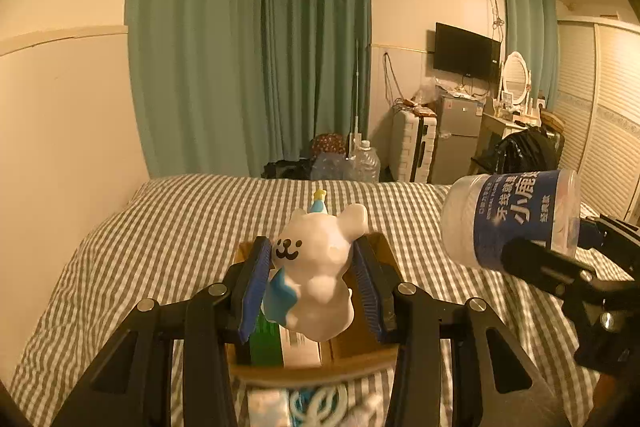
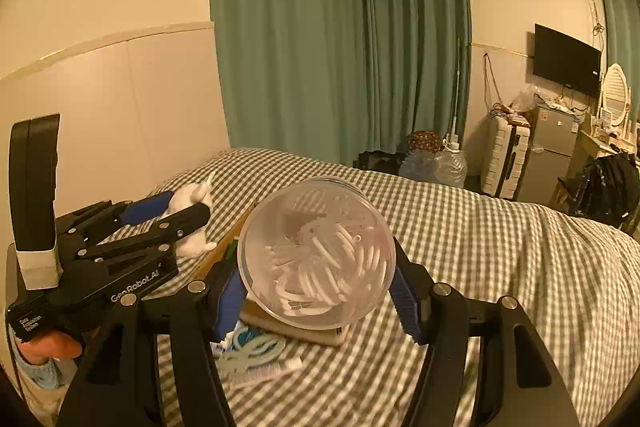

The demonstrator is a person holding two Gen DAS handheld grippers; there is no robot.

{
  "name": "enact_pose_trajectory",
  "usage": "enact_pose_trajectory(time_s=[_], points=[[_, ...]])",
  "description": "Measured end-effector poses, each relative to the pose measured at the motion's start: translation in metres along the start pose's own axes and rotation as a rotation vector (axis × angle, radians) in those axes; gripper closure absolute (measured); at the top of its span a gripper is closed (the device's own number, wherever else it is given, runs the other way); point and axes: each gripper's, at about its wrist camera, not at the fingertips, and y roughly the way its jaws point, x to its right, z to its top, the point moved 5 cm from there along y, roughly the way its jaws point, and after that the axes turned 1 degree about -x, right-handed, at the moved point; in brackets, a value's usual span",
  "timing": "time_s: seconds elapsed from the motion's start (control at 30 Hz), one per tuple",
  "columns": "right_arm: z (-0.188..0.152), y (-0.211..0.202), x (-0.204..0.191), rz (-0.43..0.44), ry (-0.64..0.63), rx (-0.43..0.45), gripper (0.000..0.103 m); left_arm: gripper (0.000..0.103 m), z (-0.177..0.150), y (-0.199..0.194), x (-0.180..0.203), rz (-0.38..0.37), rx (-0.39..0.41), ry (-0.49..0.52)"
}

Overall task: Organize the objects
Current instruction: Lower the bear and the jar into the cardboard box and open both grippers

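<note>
My left gripper [image 1: 312, 247] is shut on a white bear figurine [image 1: 320, 267] with a blue scarf and a small party hat, its blue pads pressing both sides. It hangs over an open cardboard box [image 1: 376, 343] on the checked bed; green and white packs lie in the box. At the right, my right gripper [image 1: 560, 239] is shut on a clear round tub [image 1: 512, 215] with a blue label. In the right wrist view the tub [image 2: 316, 251] faces the camera, white floss picks inside, between the right gripper's [image 2: 316, 267] pads. The left gripper [image 2: 186, 207] with the bear [image 2: 192, 245] is at the left.
A blue-and-white packet [image 2: 256, 347] lies on the bed [image 2: 480, 247] in front of the cardboard box [image 2: 224, 251]. A wall runs along the bed's left side. Beyond the bed stand green curtains [image 1: 248, 47], water bottles [image 1: 366, 163], a white suitcase [image 1: 414, 147] and a small fridge [image 1: 458, 135].
</note>
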Motion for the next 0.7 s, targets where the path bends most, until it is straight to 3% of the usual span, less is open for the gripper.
enact_pose_trajectory(time_s=[0.2,0.4,0.57,0.7], points=[[0.019,0.048,0.011,-0.008,-0.015,-0.016,0.041,0.061,0.008,0.063,0.0,-0.007,-0.029,0.013],[0.017,0.117,0.03,-0.031,-0.005,-0.08,0.041,0.061,-0.027,0.129,0.007,-0.027,-0.157,-0.004],[-0.005,0.169,0.037,-0.043,0.001,-0.142,0.041,0.062,-0.046,0.152,0.011,-0.063,-0.18,-0.006],[-0.019,0.183,0.032,-0.022,0.015,-0.162,0.041,0.06,-0.05,0.151,0.009,-0.079,-0.168,0.0]])
